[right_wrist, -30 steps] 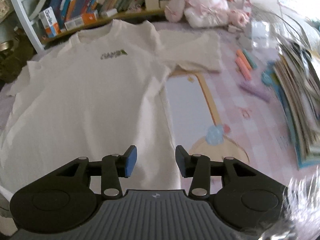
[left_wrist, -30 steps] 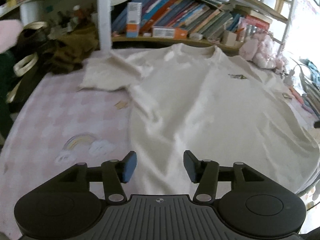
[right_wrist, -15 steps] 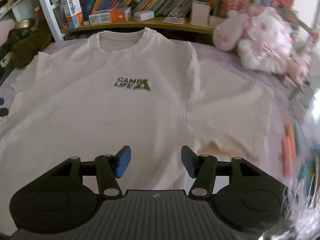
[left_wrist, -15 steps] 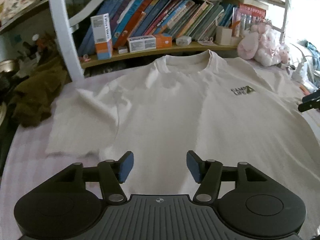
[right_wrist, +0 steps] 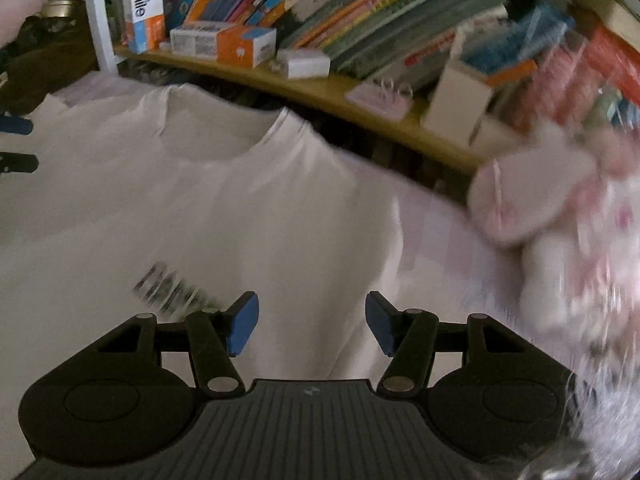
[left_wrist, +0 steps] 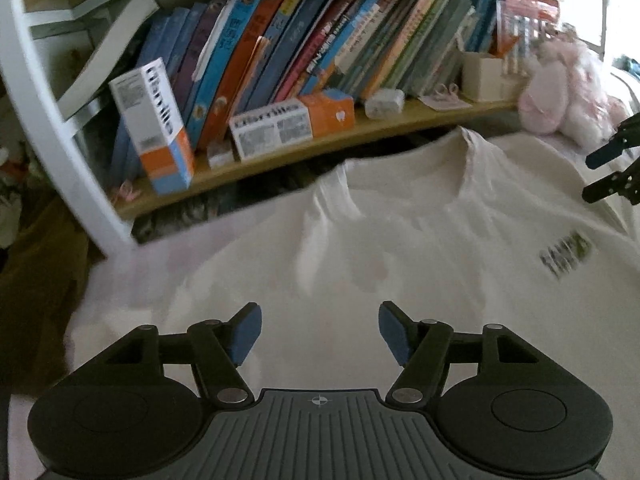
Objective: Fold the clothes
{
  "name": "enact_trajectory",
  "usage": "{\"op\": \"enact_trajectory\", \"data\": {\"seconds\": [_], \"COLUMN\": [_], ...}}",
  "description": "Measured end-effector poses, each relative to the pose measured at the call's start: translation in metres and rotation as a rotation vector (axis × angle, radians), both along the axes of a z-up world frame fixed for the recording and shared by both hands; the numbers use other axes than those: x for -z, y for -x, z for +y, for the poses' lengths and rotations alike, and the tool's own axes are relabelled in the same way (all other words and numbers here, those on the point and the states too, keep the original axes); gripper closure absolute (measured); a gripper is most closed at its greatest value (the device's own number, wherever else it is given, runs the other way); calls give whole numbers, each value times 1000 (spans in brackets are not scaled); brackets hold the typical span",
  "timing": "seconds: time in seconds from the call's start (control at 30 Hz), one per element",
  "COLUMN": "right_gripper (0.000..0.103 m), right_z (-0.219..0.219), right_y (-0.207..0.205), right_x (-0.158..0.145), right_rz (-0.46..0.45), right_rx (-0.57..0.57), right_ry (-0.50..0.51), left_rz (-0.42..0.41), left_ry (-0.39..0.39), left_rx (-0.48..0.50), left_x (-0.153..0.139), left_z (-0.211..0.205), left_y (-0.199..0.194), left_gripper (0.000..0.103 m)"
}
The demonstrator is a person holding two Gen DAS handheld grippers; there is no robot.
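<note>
Right at the bottom of the left wrist view, the left gripper [left_wrist: 320,330] hangs over the cream T-shirt [left_wrist: 400,272], its blue pads [left_wrist: 245,332] wide apart and the jaws opening, with nothing pinched between them; whether the tips touch the cloth cannot be told. Same story on the other side: the right gripper [right_wrist: 311,328] sits above the shirt's chest, its blue pads [right_wrist: 241,330] spread and bare, gripping nothing, no cloth between them. Just left of that gripper's near finger sits the dark chest print [right_wrist: 168,290], blurred and unreadable. To its right the shirt's side edge falls away onto the pale pink bedspread [right_wrist: 440,240].

Moving up, the T-shirt lies spread flat, front up, filling the middle of both views. Its round collar [right_wrist: 224,128] is ahead of both grippers, toward the far edge of the bed. In the left wrist view the right gripper's dark fingertips [left_wrist: 608,172] poke in at the right edge, above the shirt's shoulder; in the right wrist view the left gripper's tips [right_wrist: 16,144] show at the left edge.

Farther back, a pink plush toy [right_wrist: 560,216] sits on the bedspread to the shirt's right, heavily blurred. Beyond the collar runs a wooden shelf [left_wrist: 360,130] carrying a white and orange box [left_wrist: 160,128] standing upright, another such box [left_wrist: 292,126] lying flat, and a leaning row of books [left_wrist: 320,36].
</note>
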State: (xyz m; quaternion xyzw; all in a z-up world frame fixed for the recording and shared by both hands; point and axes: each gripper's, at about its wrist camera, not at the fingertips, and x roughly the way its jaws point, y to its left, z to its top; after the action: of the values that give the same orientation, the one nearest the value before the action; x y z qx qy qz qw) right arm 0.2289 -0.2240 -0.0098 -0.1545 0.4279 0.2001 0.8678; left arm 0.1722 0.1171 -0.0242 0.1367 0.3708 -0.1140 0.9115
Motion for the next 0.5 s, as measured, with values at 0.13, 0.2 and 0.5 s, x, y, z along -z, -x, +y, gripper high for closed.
{"op": "enact_trajectory", "data": {"seconds": [0.13, 0.2, 0.5], "right_gripper": [46, 46, 55], "right_z": [9, 13, 45], "right_y": [-35, -49, -103], "right_x": [2, 2, 12], "right_rz": [-30, -39, -51], "right_rx": [-36, -44, -40], "right_ry": [-4, -17, -60], "left_rz": [-11, -31, -28], "left_ry": [1, 0, 16], "left_rx": [1, 15, 5], "left_x": [3, 4, 21], "left_z": [-9, -14, -27], "left_y": [-37, -51, -110], "left_gripper": [36, 36, 37]}}
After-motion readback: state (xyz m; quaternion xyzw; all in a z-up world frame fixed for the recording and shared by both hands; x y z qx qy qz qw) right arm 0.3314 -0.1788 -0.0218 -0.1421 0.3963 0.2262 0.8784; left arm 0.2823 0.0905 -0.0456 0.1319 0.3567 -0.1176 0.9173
